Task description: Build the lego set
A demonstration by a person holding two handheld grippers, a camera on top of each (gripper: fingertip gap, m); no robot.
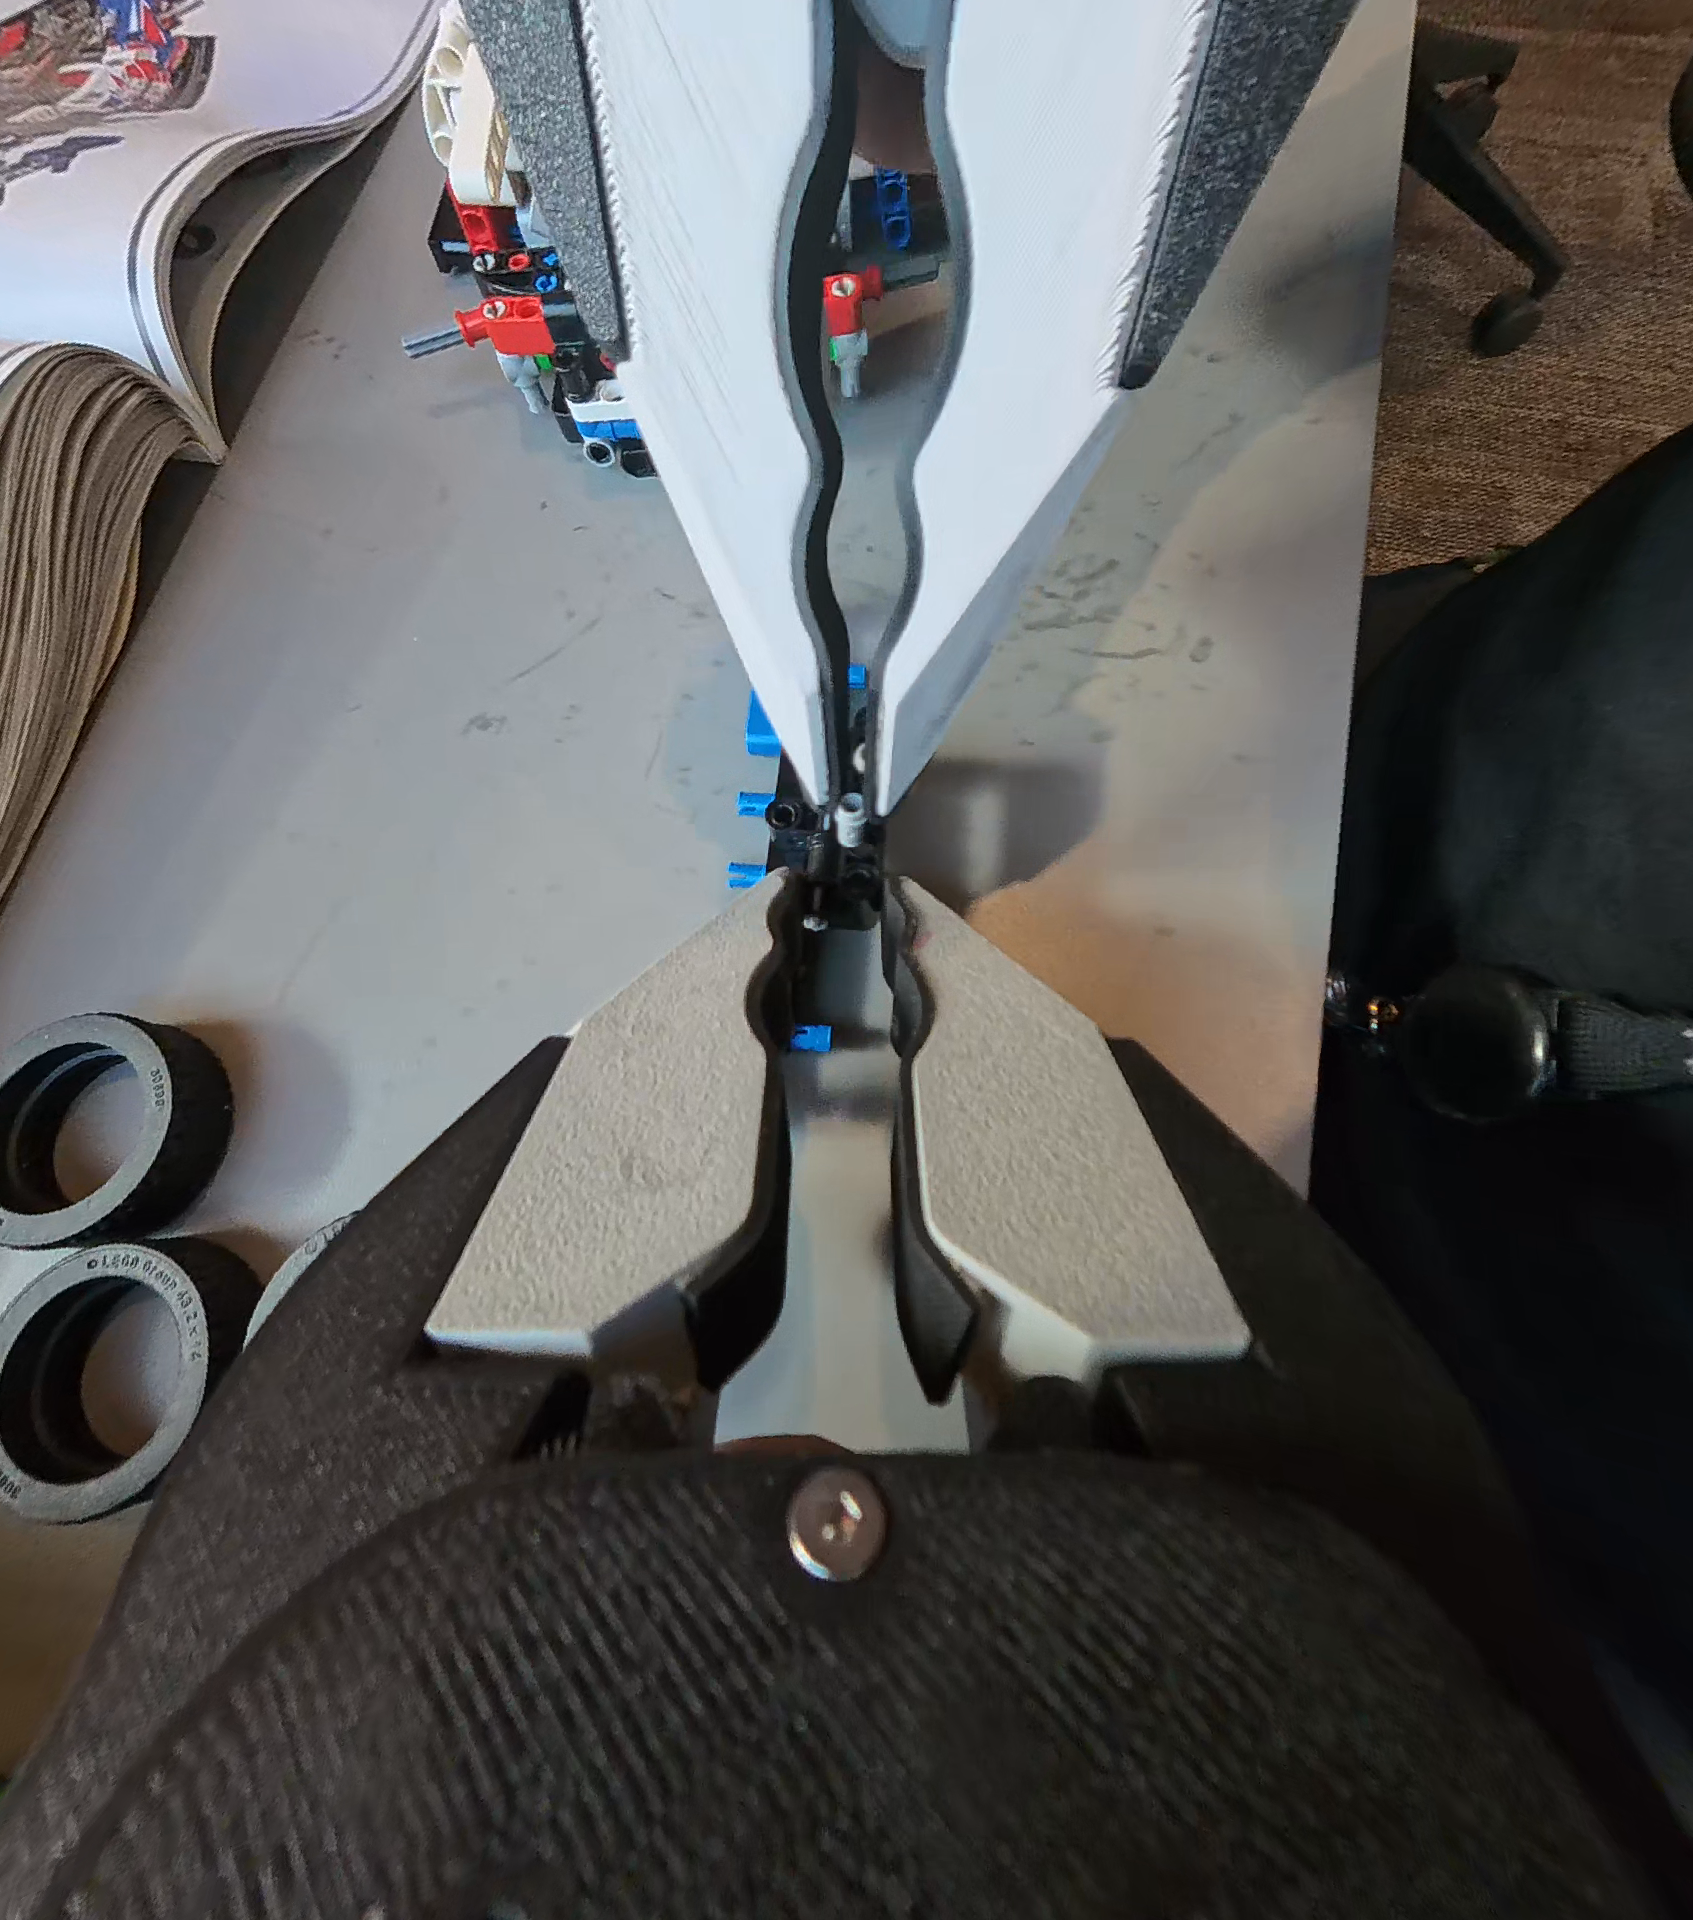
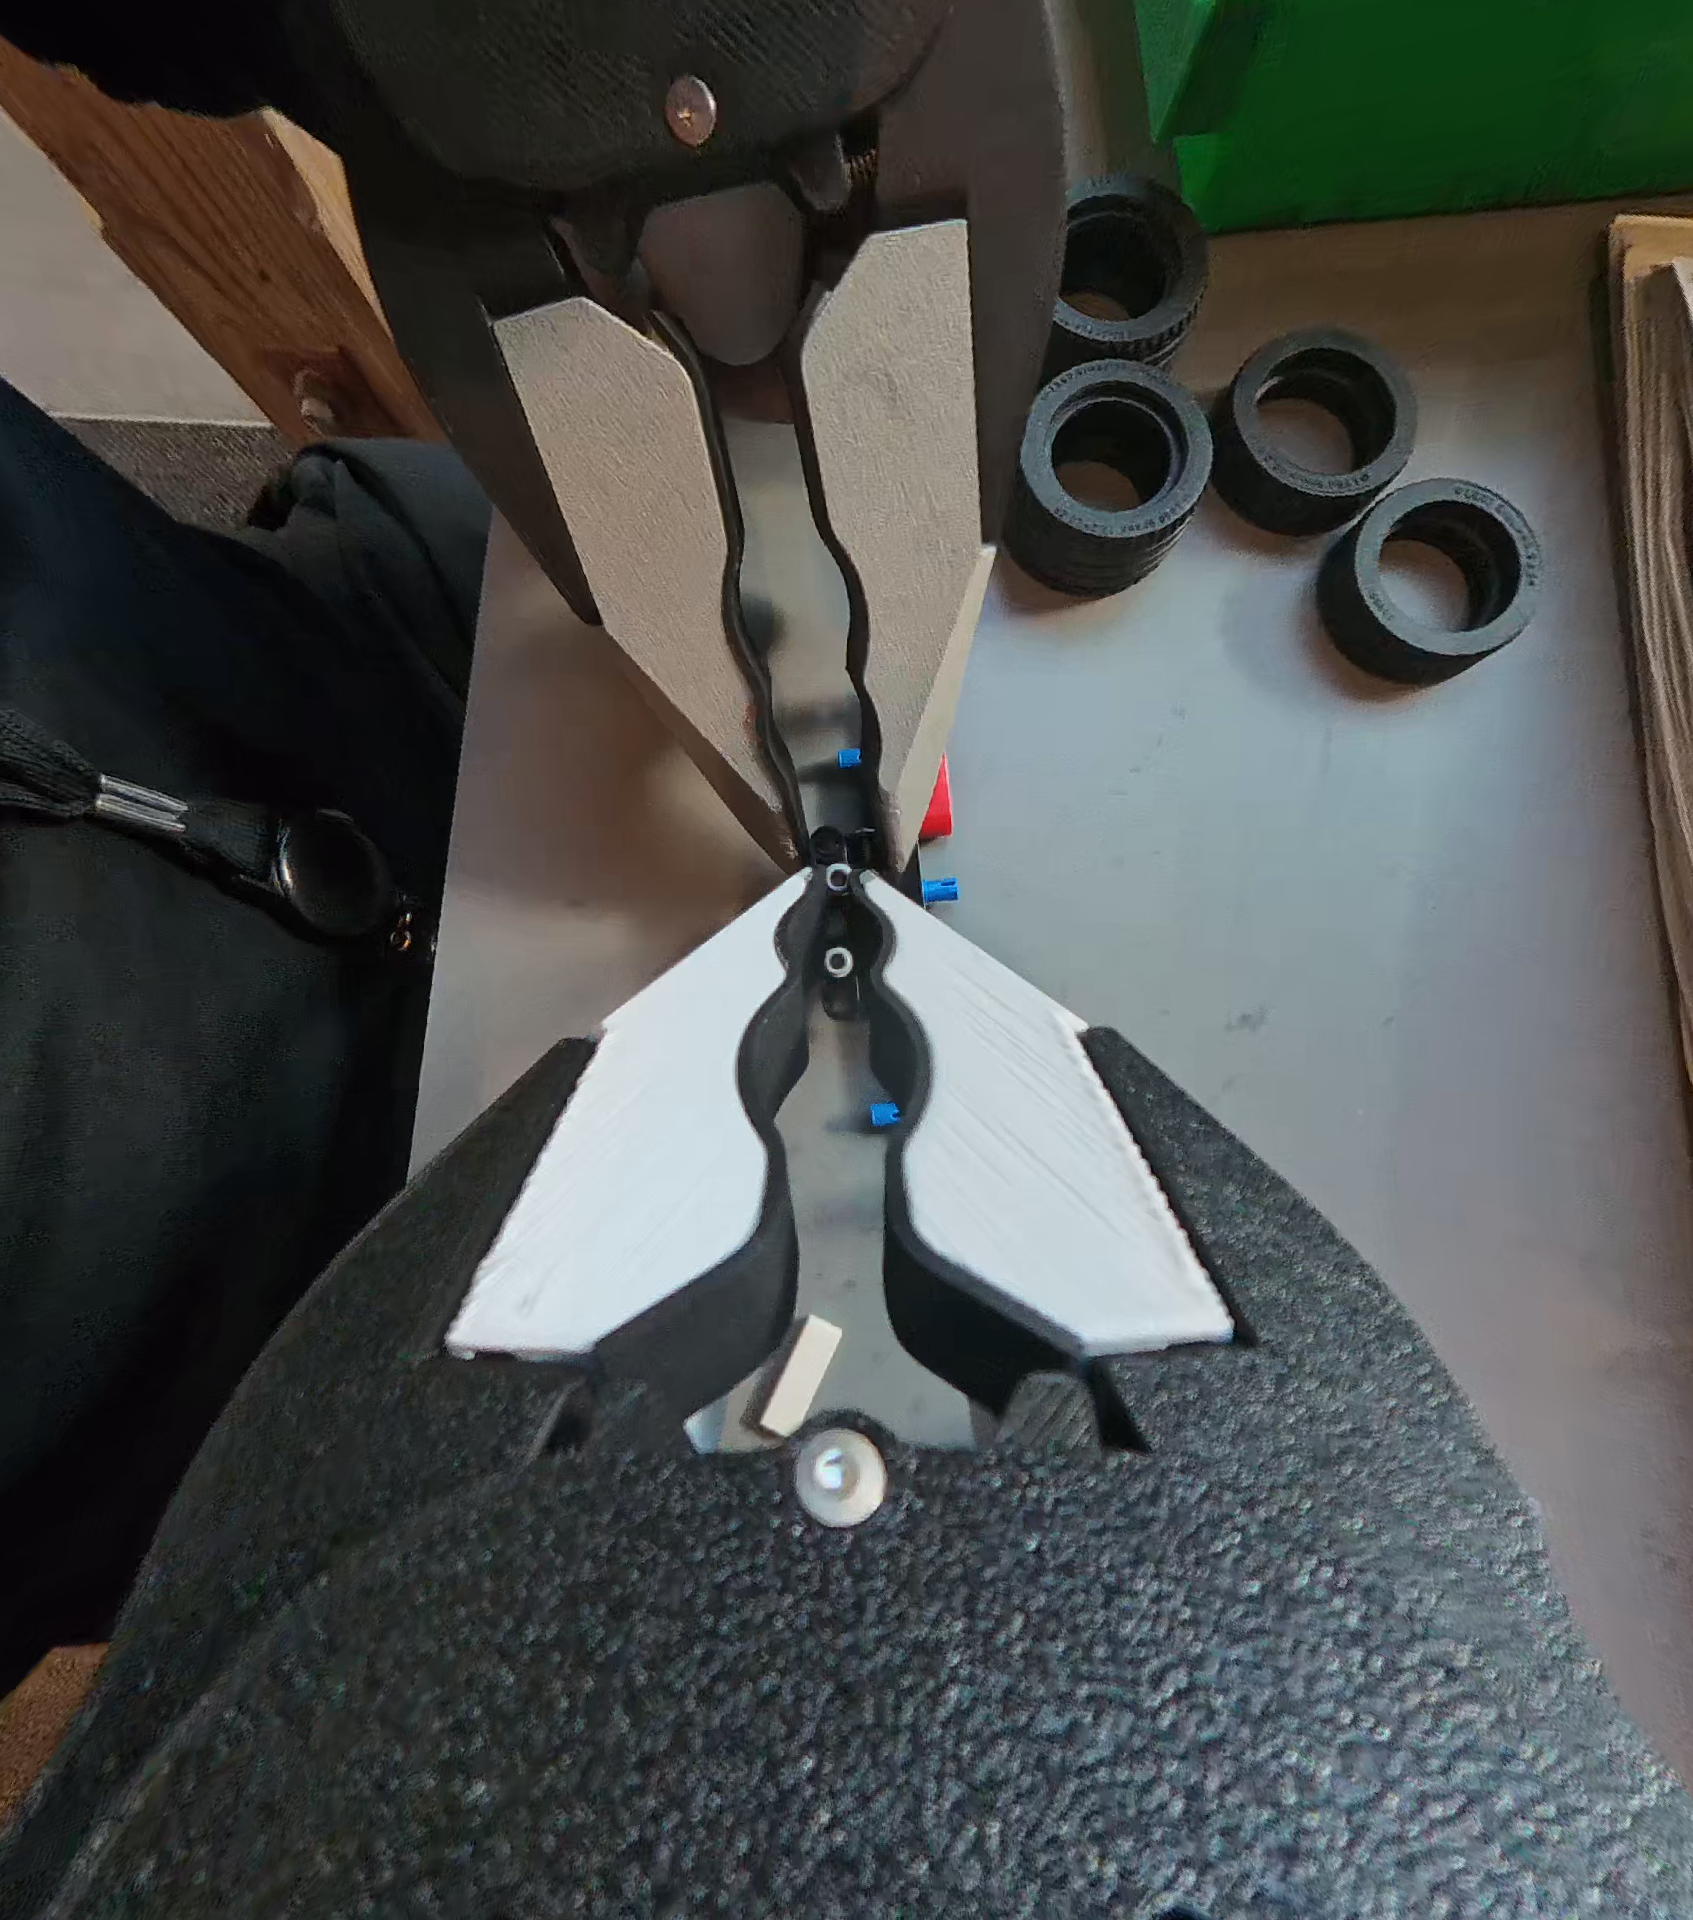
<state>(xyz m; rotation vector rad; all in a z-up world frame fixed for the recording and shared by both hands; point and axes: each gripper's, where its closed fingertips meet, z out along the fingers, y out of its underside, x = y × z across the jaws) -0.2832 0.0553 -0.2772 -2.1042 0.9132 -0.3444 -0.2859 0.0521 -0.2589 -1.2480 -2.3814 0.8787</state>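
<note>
Grippers: left [image 1: 837, 894], right [image 2: 837, 883] | pinching knobbly black beam [image 1: 826, 847] | ribbed rubber tyres [image 2: 1112, 468]

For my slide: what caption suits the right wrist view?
Both grippers pinch a small black beam assembly beside loose tyres.

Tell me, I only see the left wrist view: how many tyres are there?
Observer: The right wrist view shows at least four tyres.
Operator: What's behind them?
Observer: A green box.
Operator: Is anything red near my gripper?
Observer: Yes, a red piece sits beside the tips of the left gripper, next to the black piece it grips.
</note>
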